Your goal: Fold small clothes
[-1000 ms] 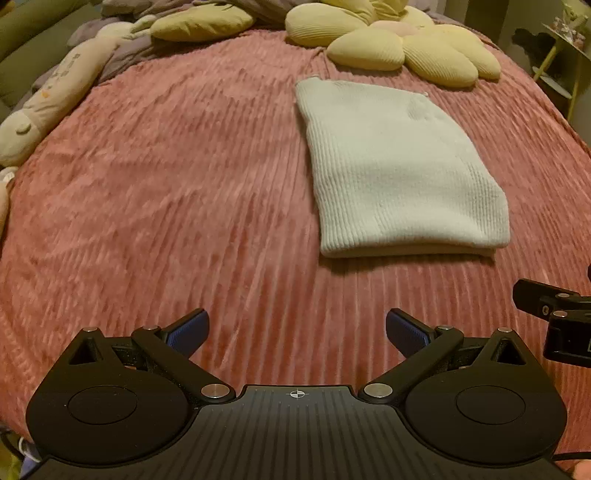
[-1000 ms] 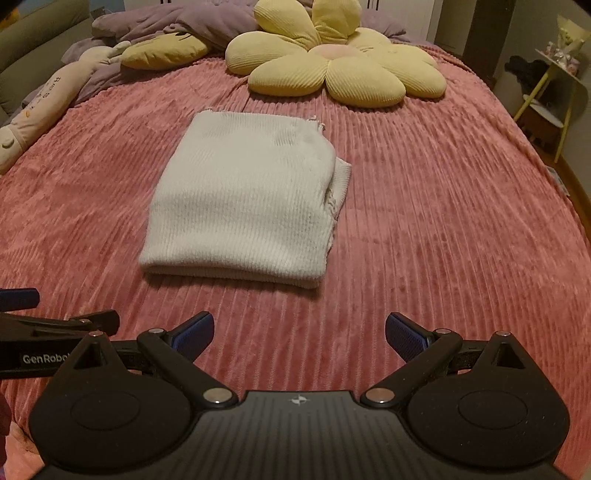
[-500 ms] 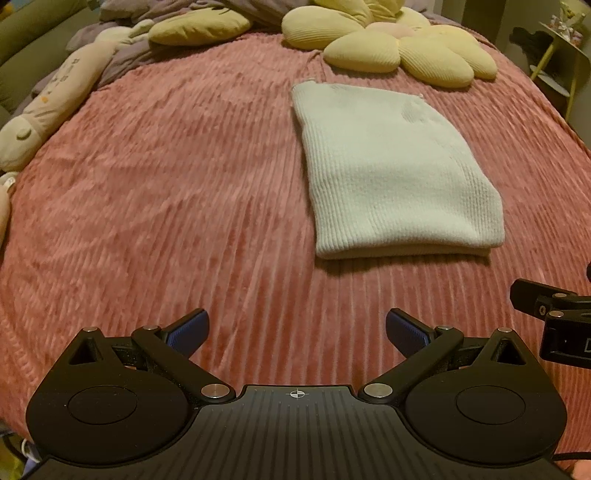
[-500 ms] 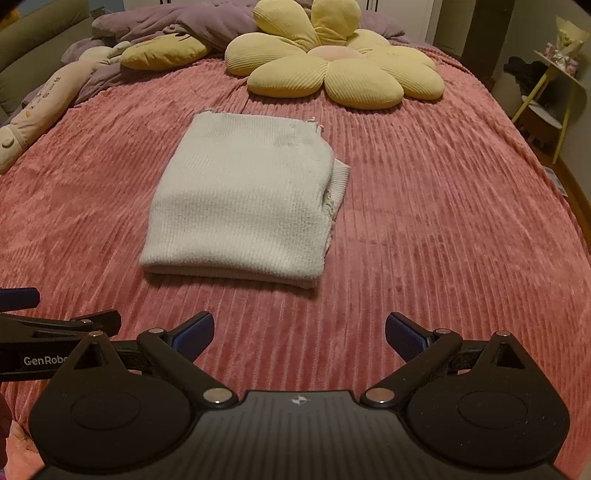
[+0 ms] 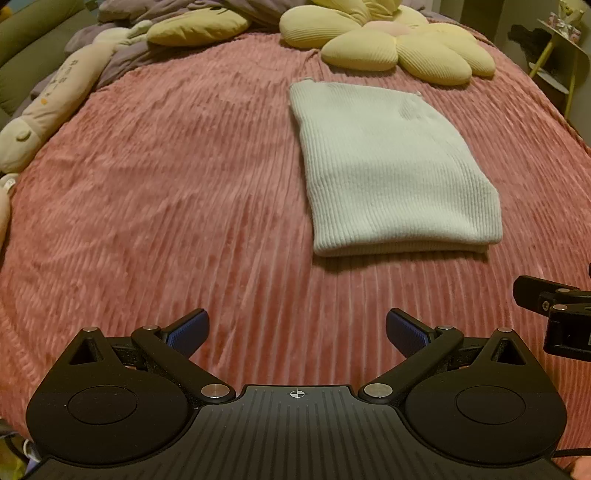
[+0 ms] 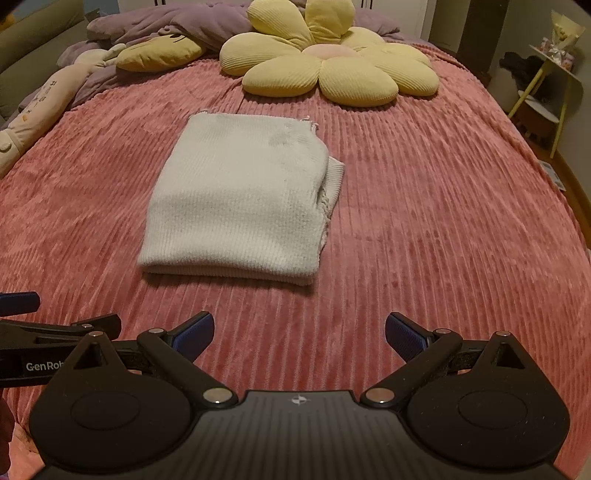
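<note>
A white ribbed knit garment (image 5: 391, 170) lies folded into a neat rectangle on the pink corduroy bedspread (image 5: 166, 184), its thick folded edge turned toward both tools and a frayed side layer peeking out along its right edge in the right wrist view. The left gripper (image 5: 295, 330) hovers low over bare bedspread with its jaws spread wide and nothing between the blue pads (image 5: 186, 328); the garment sits ahead of it and off to its right, well apart from the fingertips. The right gripper (image 6: 299, 332) is likewise wide open and empty, with the garment (image 6: 240, 199) ahead and a little to its left, clear of the pads. The two tools are side by side, each catching the other's black linkage at the frame edge, the left one's body marked "GenRob" showing at the left of the right wrist view. Beyond the garment a yellow flower-shaped pillow (image 6: 332, 62) rests at the head of the bed, with a long cream plush toy (image 5: 48, 107) along the left side and a rumpled purple blanket (image 6: 155, 26) behind
</note>
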